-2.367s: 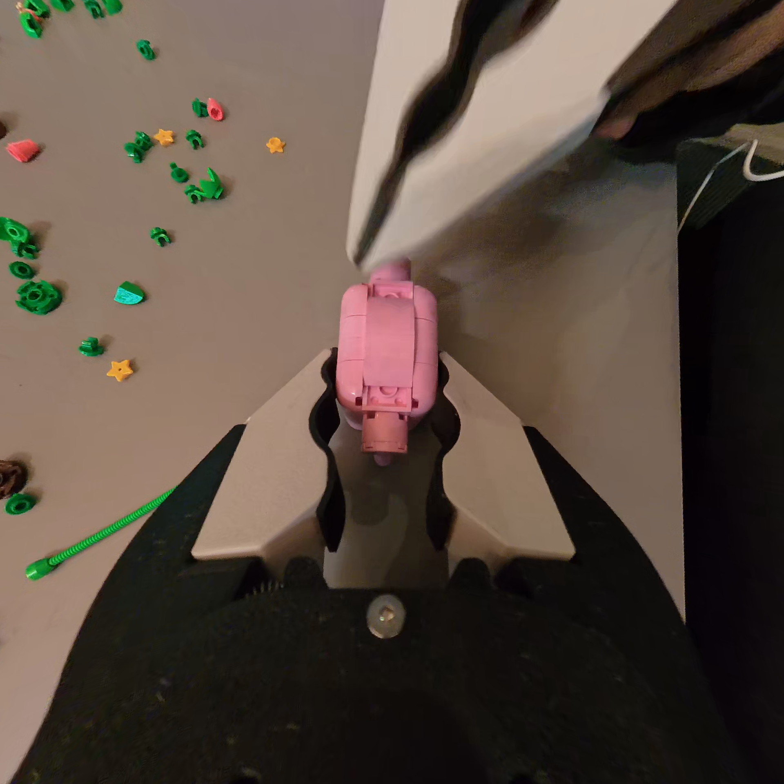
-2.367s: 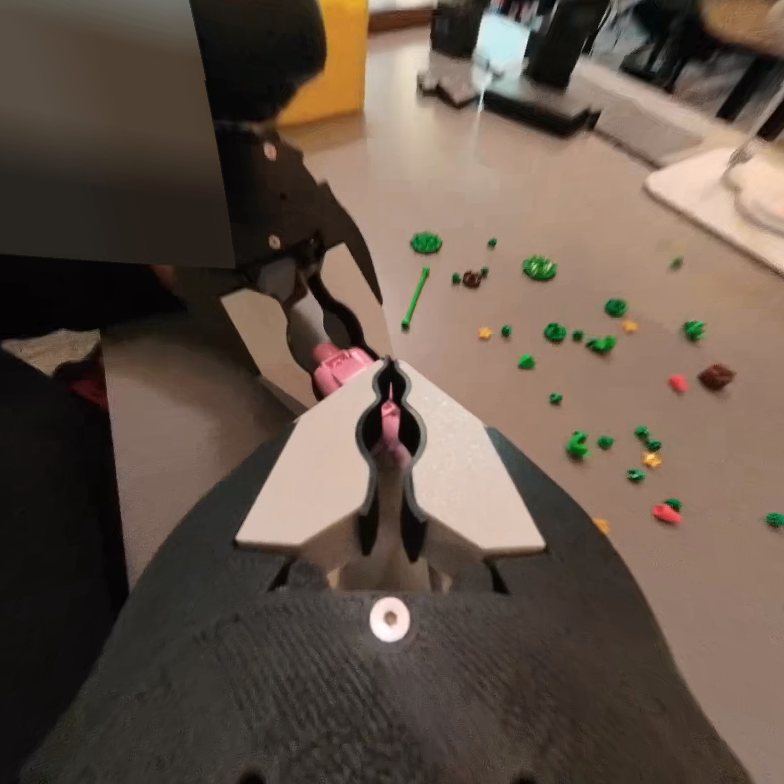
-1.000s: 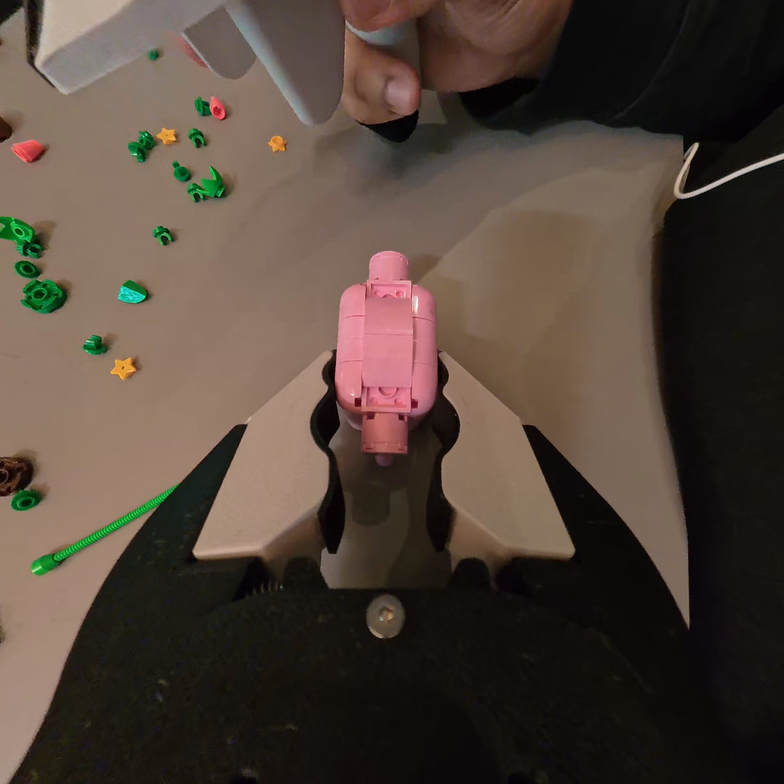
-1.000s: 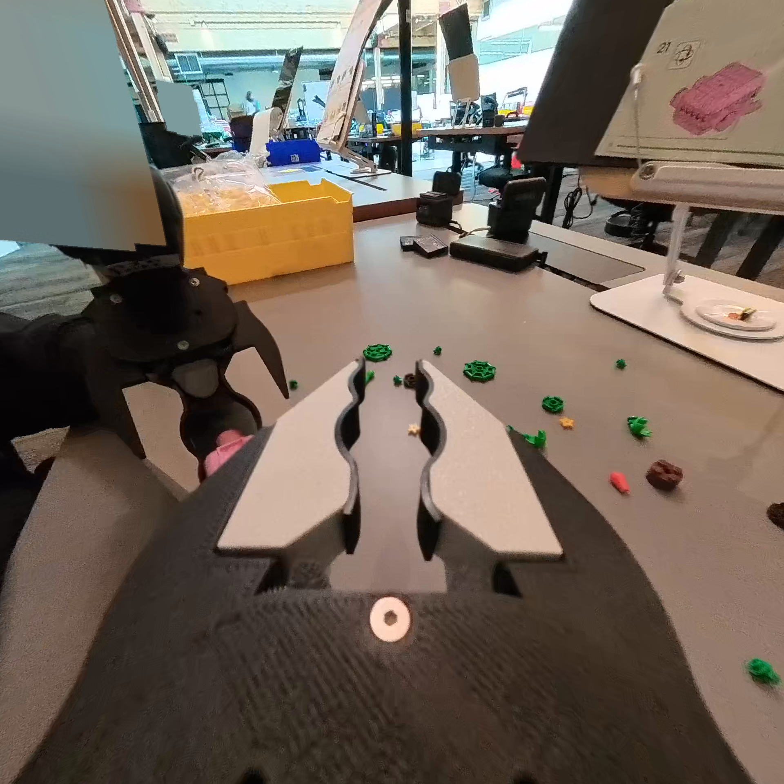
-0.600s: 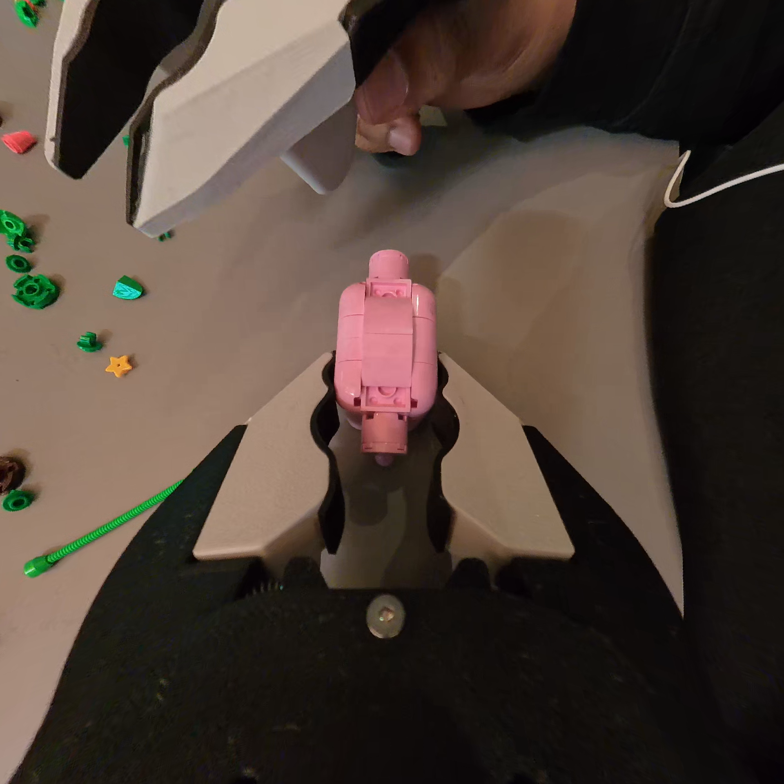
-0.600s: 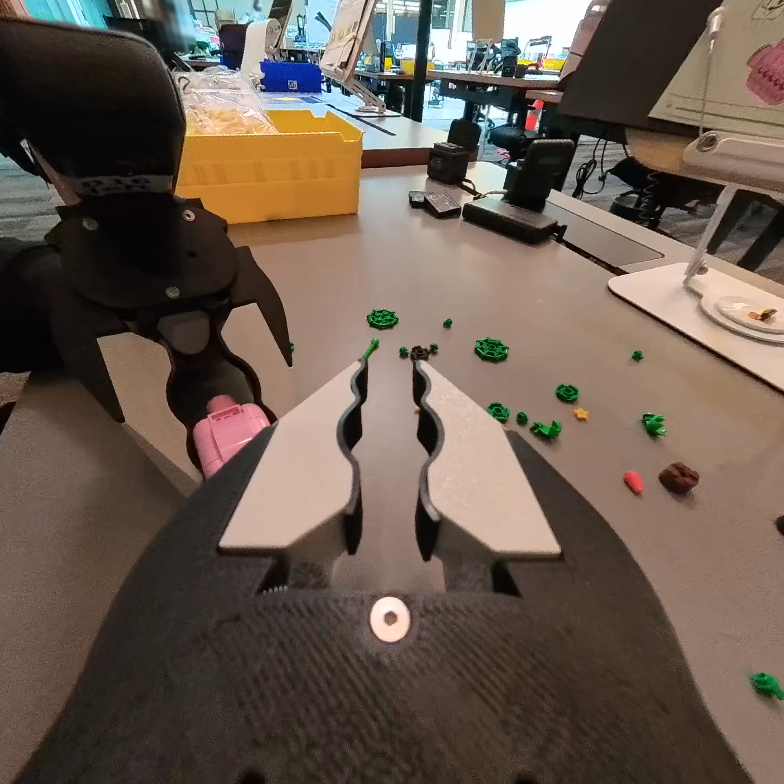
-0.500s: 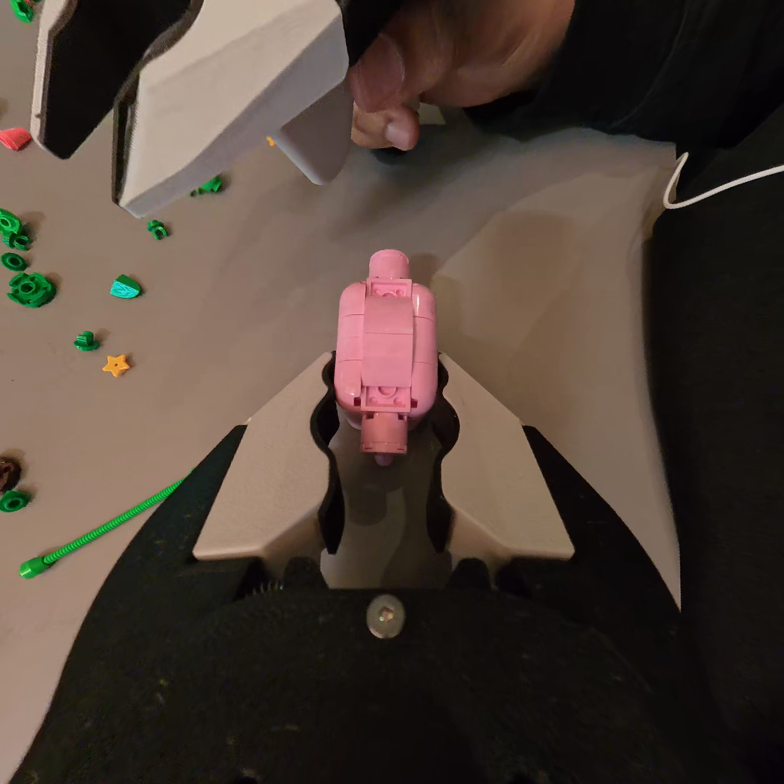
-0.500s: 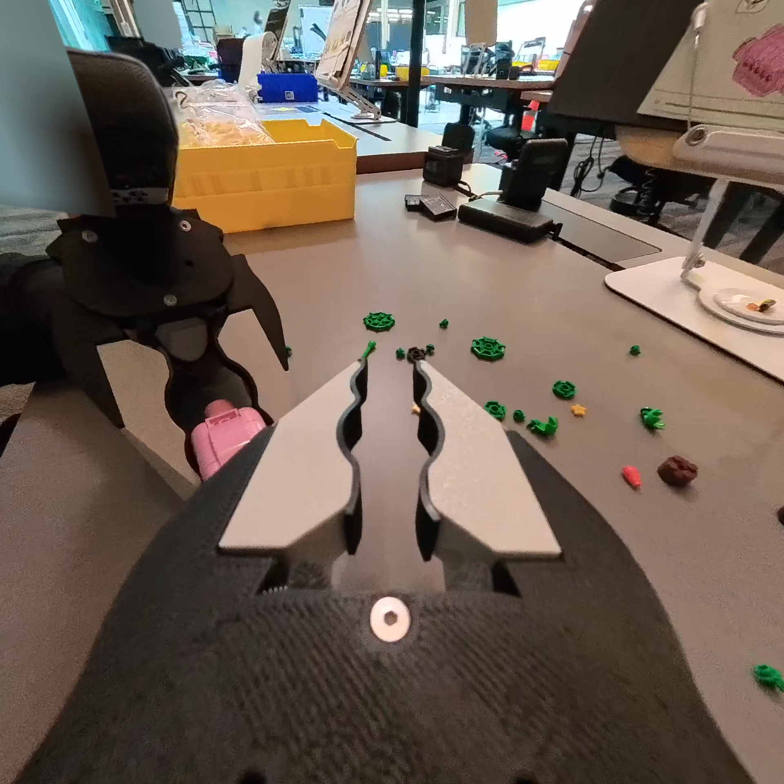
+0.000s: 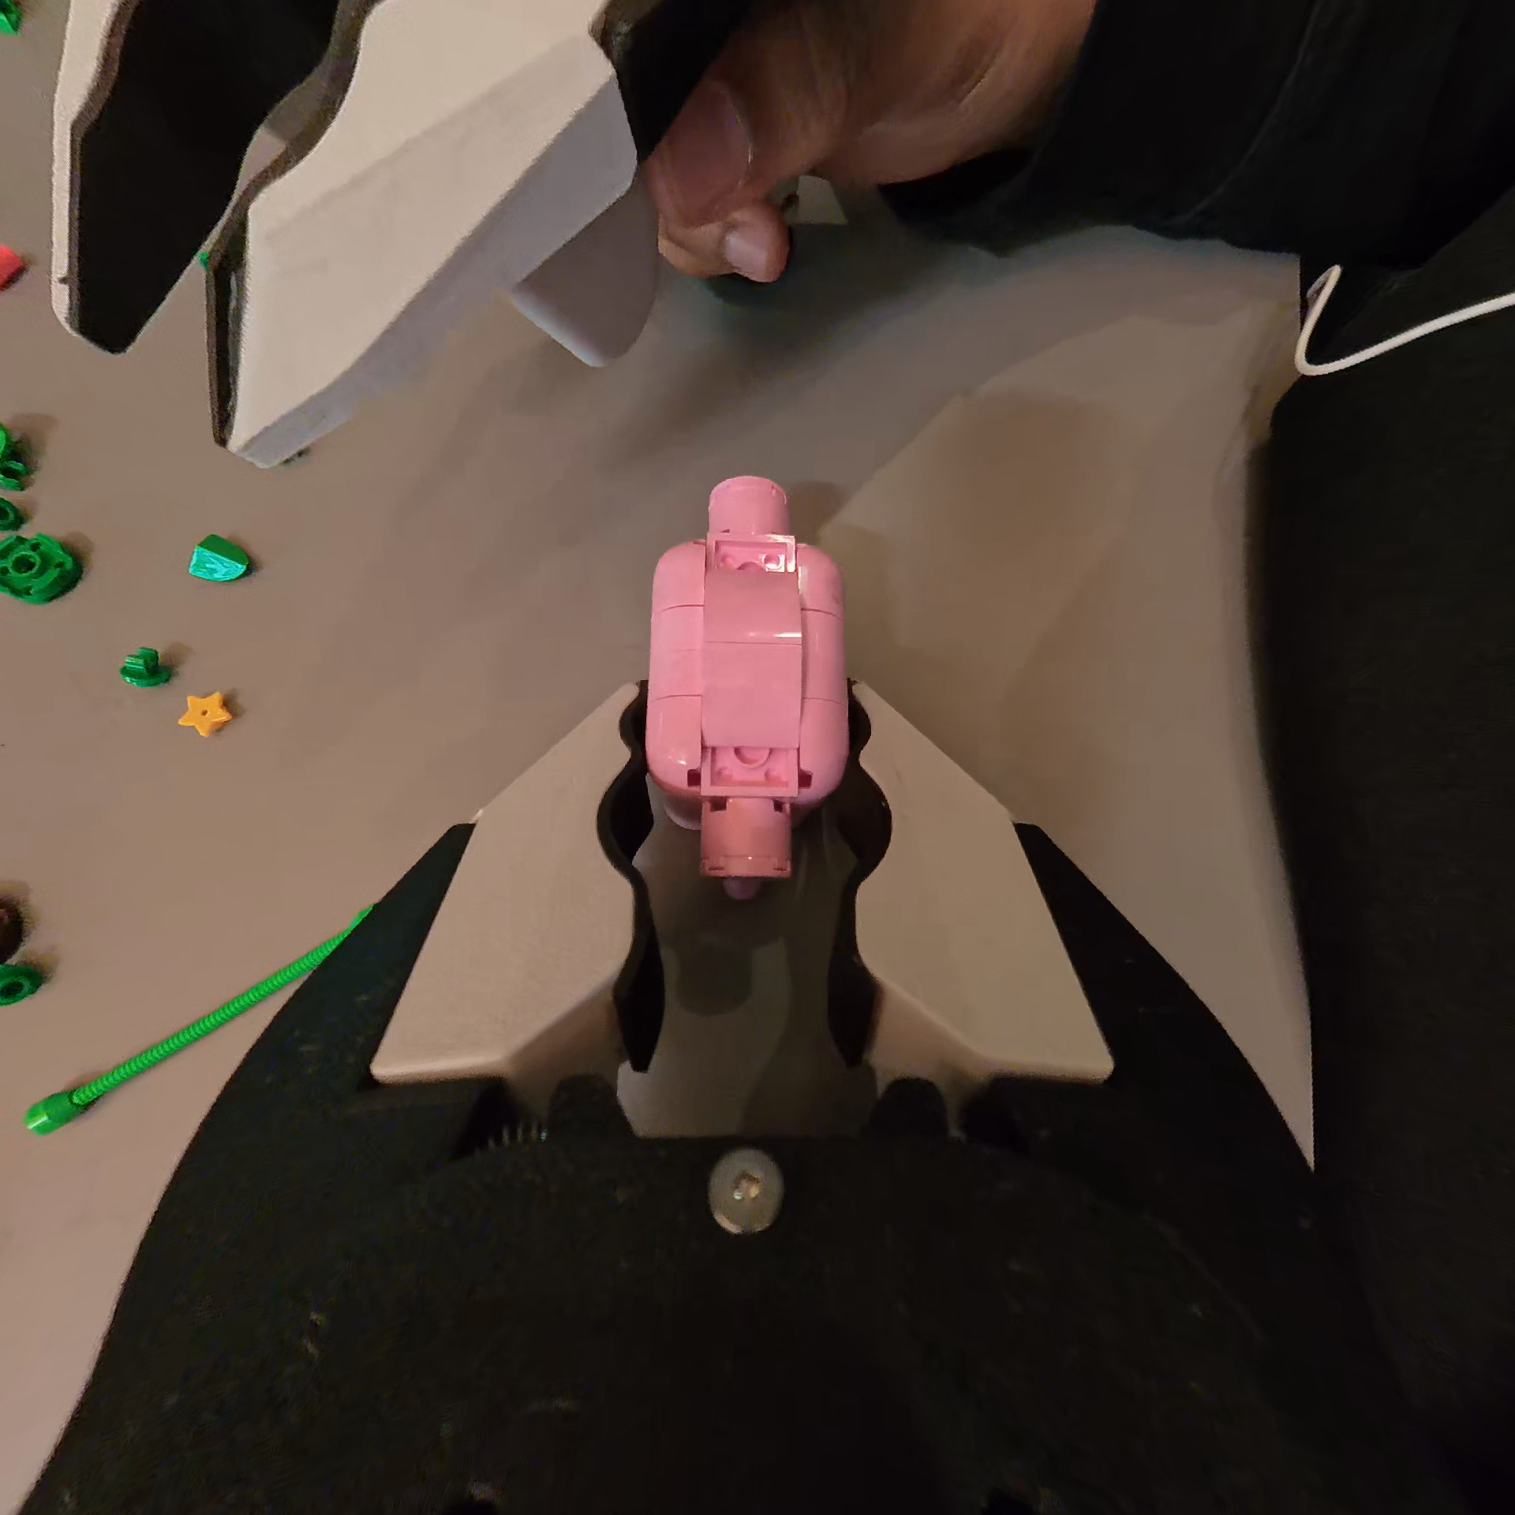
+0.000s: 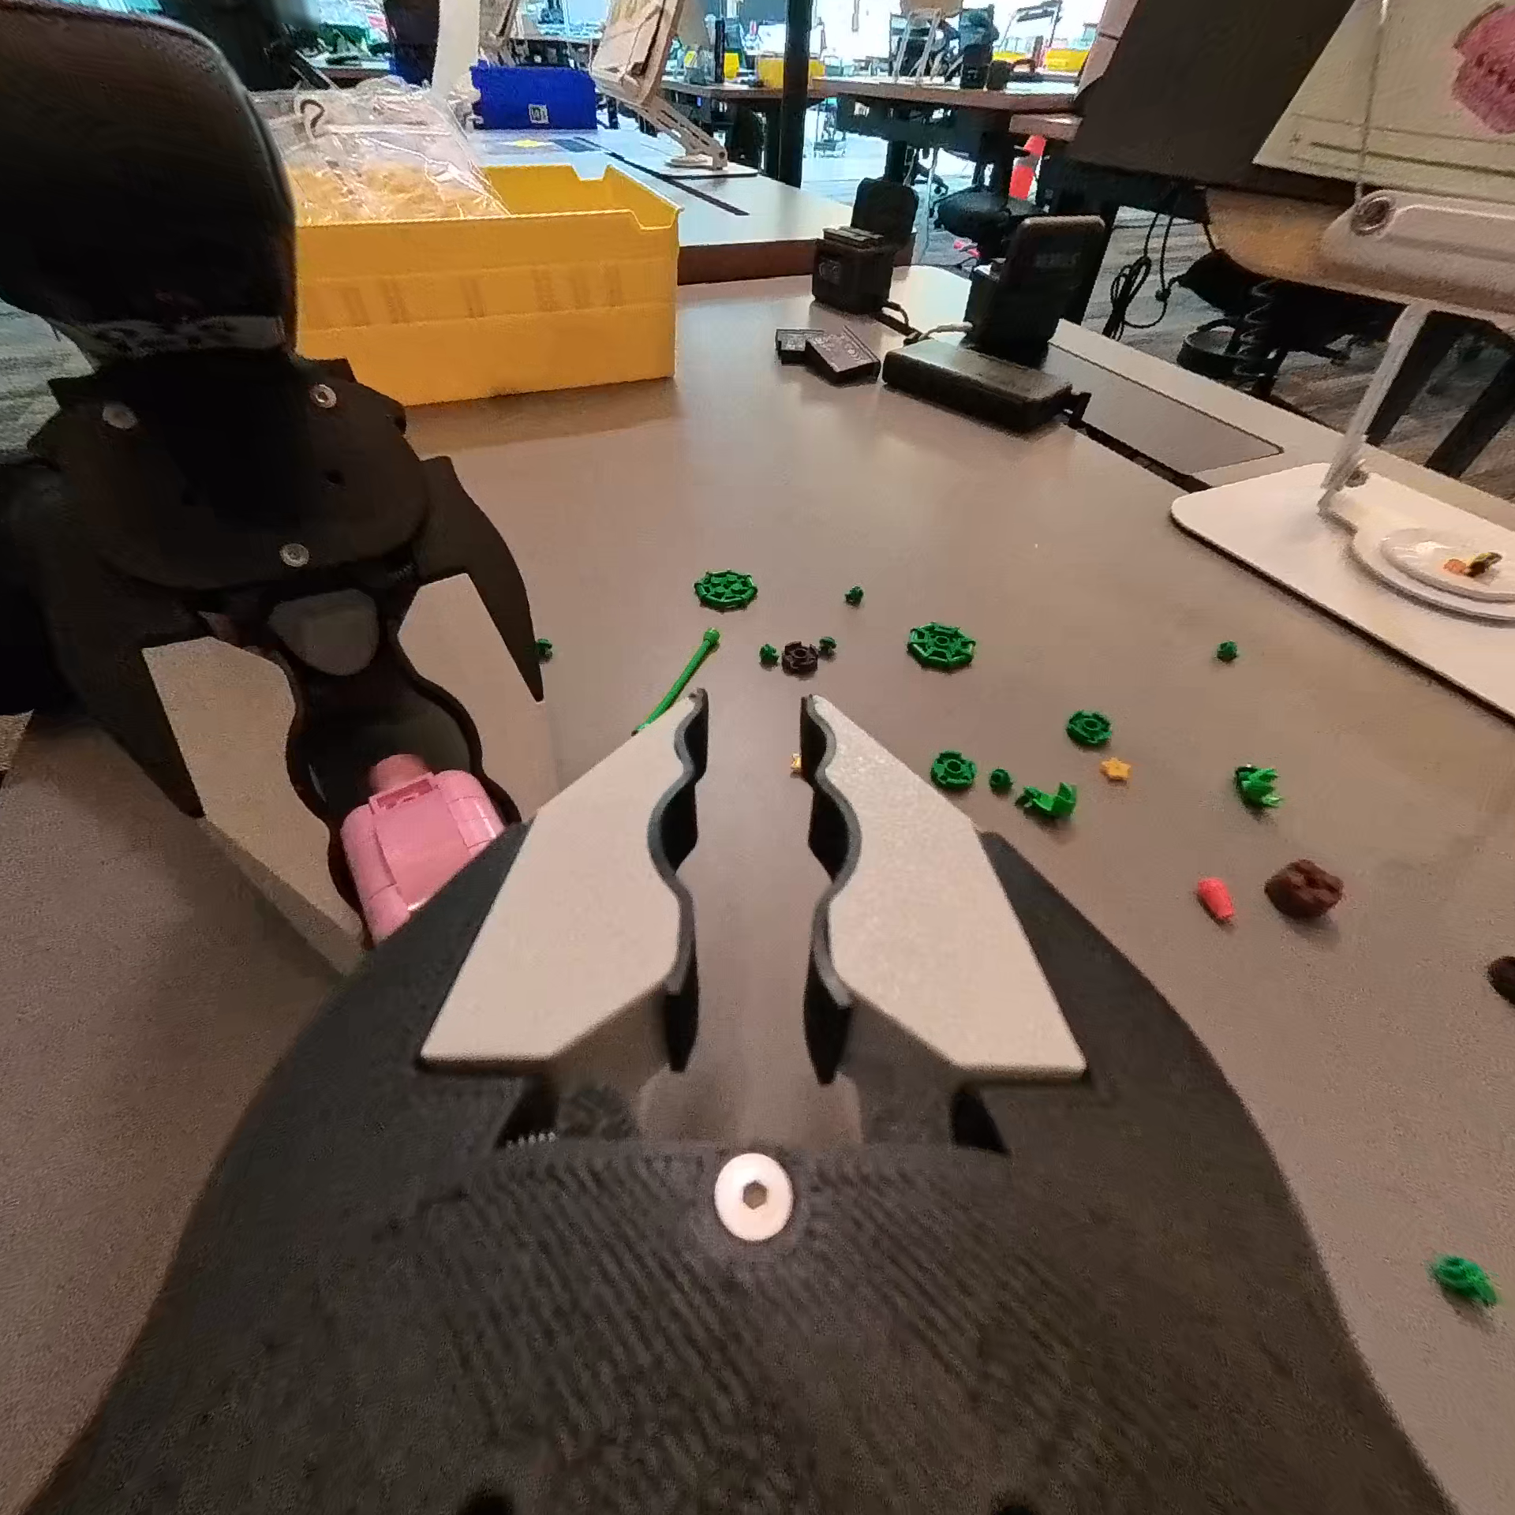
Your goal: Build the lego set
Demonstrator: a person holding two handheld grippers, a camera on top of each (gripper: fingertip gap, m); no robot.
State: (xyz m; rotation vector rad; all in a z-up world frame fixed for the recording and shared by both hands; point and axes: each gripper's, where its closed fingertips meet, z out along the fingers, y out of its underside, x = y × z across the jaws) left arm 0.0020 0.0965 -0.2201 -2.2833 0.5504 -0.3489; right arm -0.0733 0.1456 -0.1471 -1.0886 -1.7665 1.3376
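Note:
My left gripper [image 9: 744, 697] is shut on a pink lego assembly [image 9: 746, 656], a rounded block with a short pink cylinder at each end, held above the grey table near its front edge. The assembly also shows in the right wrist view [image 10: 414, 844], between the left gripper's fingers. My right gripper [image 10: 752, 705] is open and empty, above the table to the right of the left gripper. In the left wrist view it hangs at the top left [image 9: 164, 369], held by a hand [image 9: 787, 123]. Loose green, orange, red and brown lego pieces lie on the table beyond.
A green ribbed stem [image 10: 680, 676] lies ahead of the right gripper. Green round plates [image 10: 941, 645], an orange star [image 9: 203, 712], a red piece [image 10: 1215, 898] and a brown piece [image 10: 1303, 887] are scattered. A yellow bin [image 10: 492, 303] and a white stand base [image 10: 1312, 533] stand at the back.
My right gripper let go of the small pink piece on the assembly, opened, and moved away to the left in the left wrist view. The left gripper kept its hold and hardly moved.

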